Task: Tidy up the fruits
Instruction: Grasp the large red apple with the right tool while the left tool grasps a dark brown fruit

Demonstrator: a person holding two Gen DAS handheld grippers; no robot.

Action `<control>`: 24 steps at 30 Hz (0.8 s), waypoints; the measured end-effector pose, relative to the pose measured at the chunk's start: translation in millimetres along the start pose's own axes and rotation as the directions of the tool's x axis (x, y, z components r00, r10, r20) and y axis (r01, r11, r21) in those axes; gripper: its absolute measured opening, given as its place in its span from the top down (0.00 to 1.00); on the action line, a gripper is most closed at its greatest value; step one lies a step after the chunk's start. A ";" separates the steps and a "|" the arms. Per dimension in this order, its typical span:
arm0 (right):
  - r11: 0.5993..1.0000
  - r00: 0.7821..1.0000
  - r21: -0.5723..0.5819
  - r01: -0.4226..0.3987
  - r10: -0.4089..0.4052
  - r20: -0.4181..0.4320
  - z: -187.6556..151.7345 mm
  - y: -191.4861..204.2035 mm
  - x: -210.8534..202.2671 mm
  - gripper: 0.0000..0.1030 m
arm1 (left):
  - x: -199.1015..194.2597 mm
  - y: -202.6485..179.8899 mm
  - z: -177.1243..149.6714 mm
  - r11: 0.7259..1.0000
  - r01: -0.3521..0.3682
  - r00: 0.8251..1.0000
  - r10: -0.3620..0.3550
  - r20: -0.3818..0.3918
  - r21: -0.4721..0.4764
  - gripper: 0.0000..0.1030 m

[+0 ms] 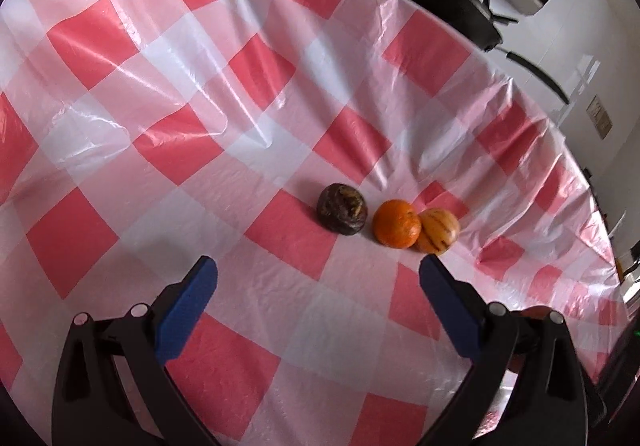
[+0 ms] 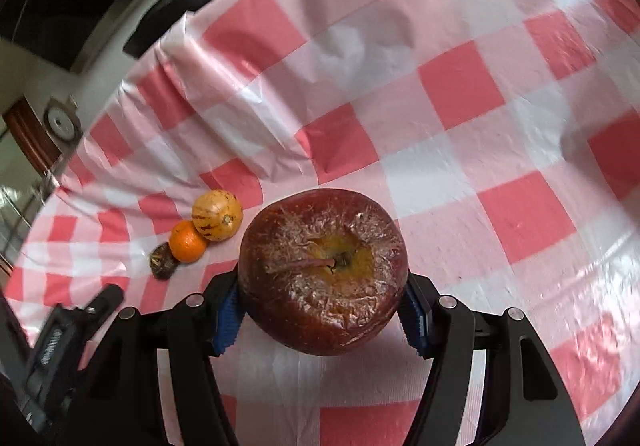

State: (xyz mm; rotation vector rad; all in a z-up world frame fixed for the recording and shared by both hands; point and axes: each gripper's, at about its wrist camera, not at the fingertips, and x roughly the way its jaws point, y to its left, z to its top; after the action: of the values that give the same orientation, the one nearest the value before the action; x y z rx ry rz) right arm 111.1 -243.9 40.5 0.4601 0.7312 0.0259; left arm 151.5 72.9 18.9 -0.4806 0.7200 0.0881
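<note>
right gripper [image 2: 322,310] clamping a large dark red apple with wrinkled skin and a yellowish stem hollow [image 2: 323,272], blue ribbed pads [image 2: 229,320] pressing its two flanks, stem lying sideways across the hollow and facing the camera. holding the apple above the red-and-white checked plastic tablecloth [image 2: 460,93]; cannot tell whether the fruit's underside is touching the cloth.

lying in a short row on the cloth, to the left of the apple in the right wrist view: a small yellow round fruit with dark stripes [image 2: 217,215], a small orange citrus fruit [image 2: 187,242], a dark brown shrivelled round fruit [image 2: 164,266]. striped fruit and orange touching; brown one half hidden behind the orange here. apple sitting near the striped end of the row, apart from it.

left gripper [image 1: 318,272] hanging over the cloth with jaws wide apart, gripping nothing, blue pads [image 1: 186,310] angled outward. seeing the same row ahead of its fingers: dark brown fruit [image 1: 342,214] on the left, slightly apart from the orange [image 1: 396,224], striped yellow fruit [image 1: 438,232] pressed against the orange on the right, just beyond the right fingertip.

showing past the cloth's far edge in the left wrist view: a black pan with a long handle [image 1: 436,1] resting on a white surface [image 1: 580,45]. cloth creasing and bunching along that edge [image 1: 520,113].
</note>
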 end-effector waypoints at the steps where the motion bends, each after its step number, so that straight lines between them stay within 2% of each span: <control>1: 1.000 1.000 0.005 -0.028 0.028 0.009 0.9 -2.4 -1.2 0.38 | 1.1 -0.6 1.6 1.000 -0.026 1.000 0.026 -0.002 0.014 0.02; 7: 0.998 0.999 0.024 -0.050 0.050 -0.002 3.5 1.4 0.8 0.38 | 32.4 -11.0 21.3 0.988 -0.071 0.993 0.082 -0.081 0.139 0.02; 10: 0.999 0.999 0.022 -0.048 0.048 -0.007 2.2 3.2 2.4 0.38 | 48.8 -24.3 26.6 0.964 -0.098 0.986 0.128 -0.108 0.247 0.08; 12: 0.999 0.999 0.024 -0.047 0.047 -0.008 2.0 3.0 2.6 0.38 | 60.7 -31.9 27.5 0.946 -0.116 0.979 0.161 -0.127 0.303 0.22; 14: 0.999 0.999 0.021 -0.049 0.049 -0.012 1.9 3.9 3.6 0.38 | 68.5 -36.2 29.9 0.934 -0.137 0.974 0.187 -0.125 0.331 0.28; 18: 0.999 0.999 0.021 -0.050 0.051 -0.015 1.5 3.6 4.5 0.38 | 82.2 -45.8 35.2 0.906 -0.168 0.968 0.227 -0.110 0.388 0.33; 22: 0.998 0.998 0.014 -0.057 0.057 -0.022 1.7 5.2 6.3 0.38 | 87.5 -48.2 39.7 0.901 -0.167 0.968 0.227 -0.109 0.400 0.36; 23: 0.998 0.998 0.012 -0.056 0.057 -0.024 1.8 5.8 6.9 0.38 | 86.6 -47.4 39.9 0.902 -0.163 0.969 0.223 -0.107 0.399 0.40; 24: 0.998 0.998 0.013 -0.056 0.056 -0.025 1.8 5.9 7.2 0.38 | 85.2 -47.3 39.8 0.902 -0.163 0.970 0.220 -0.102 0.400 0.58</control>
State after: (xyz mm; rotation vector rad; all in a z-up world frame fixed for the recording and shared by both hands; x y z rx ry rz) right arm 118.5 -238.0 39.5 0.4928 0.7432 0.0798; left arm 251.4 41.6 7.7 -0.0314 0.9033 0.0927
